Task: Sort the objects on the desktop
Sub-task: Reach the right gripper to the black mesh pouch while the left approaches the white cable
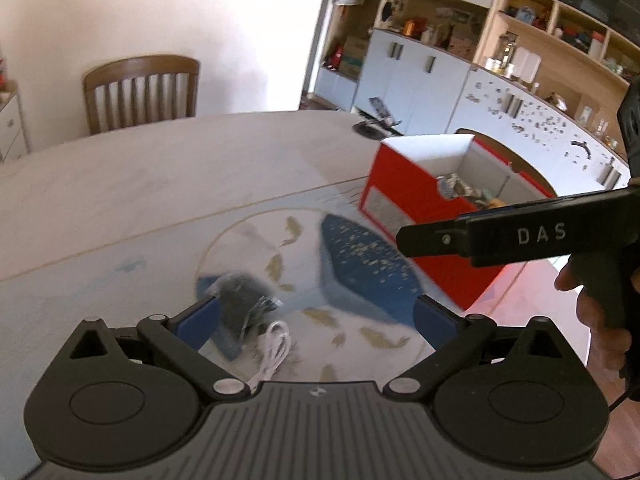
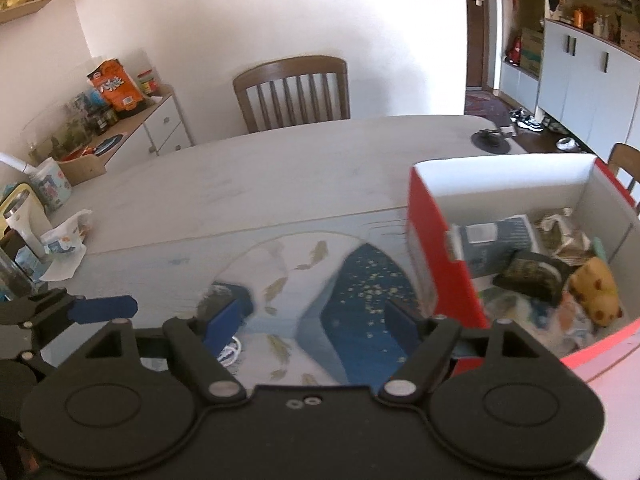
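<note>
The left gripper [image 1: 316, 320] is hanging over the mat [image 1: 160, 272] with its jaws spread as wide as they go and nothing between them; the dark bundle [image 1: 240, 304] and the white cable [image 1: 274, 346] are lying on the mat just inside its left finger [image 1: 200, 318], at about 10 o'clock from the gap. The right gripper [image 2: 316, 326] is also spread and empty, with the red box [image 2: 440, 264] at its 2 o'clock, already holding sorted things. Judging from this, the step in hand is picking up the bundle. To do it well, the left hand should be shifting toward 9 o'clock until the bundle sits centred between the pads, then lowering to the mat and closing on bundle and cable together, so the cable is not trailing on the way to the box at 2 o'clock
</note>
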The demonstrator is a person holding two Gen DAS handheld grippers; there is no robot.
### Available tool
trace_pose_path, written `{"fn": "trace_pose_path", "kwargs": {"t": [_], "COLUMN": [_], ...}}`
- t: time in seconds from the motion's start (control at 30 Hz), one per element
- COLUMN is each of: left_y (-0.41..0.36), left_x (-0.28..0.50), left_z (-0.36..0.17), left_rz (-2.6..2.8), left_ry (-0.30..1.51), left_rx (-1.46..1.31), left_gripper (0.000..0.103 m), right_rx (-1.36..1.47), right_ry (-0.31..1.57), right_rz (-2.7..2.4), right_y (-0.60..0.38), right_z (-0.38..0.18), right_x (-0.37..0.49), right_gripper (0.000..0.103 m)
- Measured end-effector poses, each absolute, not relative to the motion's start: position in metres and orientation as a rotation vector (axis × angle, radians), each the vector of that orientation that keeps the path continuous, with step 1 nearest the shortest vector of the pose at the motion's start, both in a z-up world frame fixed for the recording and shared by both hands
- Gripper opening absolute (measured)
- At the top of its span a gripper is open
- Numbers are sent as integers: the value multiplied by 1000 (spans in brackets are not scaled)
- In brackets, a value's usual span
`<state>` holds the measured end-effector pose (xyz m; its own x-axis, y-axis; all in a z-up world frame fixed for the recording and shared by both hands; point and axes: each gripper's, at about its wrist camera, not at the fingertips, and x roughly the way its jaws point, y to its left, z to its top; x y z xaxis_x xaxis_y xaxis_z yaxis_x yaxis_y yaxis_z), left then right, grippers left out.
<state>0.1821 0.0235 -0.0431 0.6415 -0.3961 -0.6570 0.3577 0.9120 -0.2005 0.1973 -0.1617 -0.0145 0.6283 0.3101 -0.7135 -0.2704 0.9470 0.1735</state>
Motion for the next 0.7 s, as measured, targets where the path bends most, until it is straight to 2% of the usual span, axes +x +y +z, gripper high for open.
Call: {"fn": "trace_pose_path", "kwargs": {"t": [0.7], "left_y": [45], "left_x": [197], "left_z": [-92], "left_rz": [-414], "left_ry": [875], "left_rx": [-104], "left_gripper": [103], "right_rx": [-43], "right_ry": [909], "right_rz": [436], "right_y": [-103], "right_z": [-47], "right_x": [230], "right_gripper": [80]}}
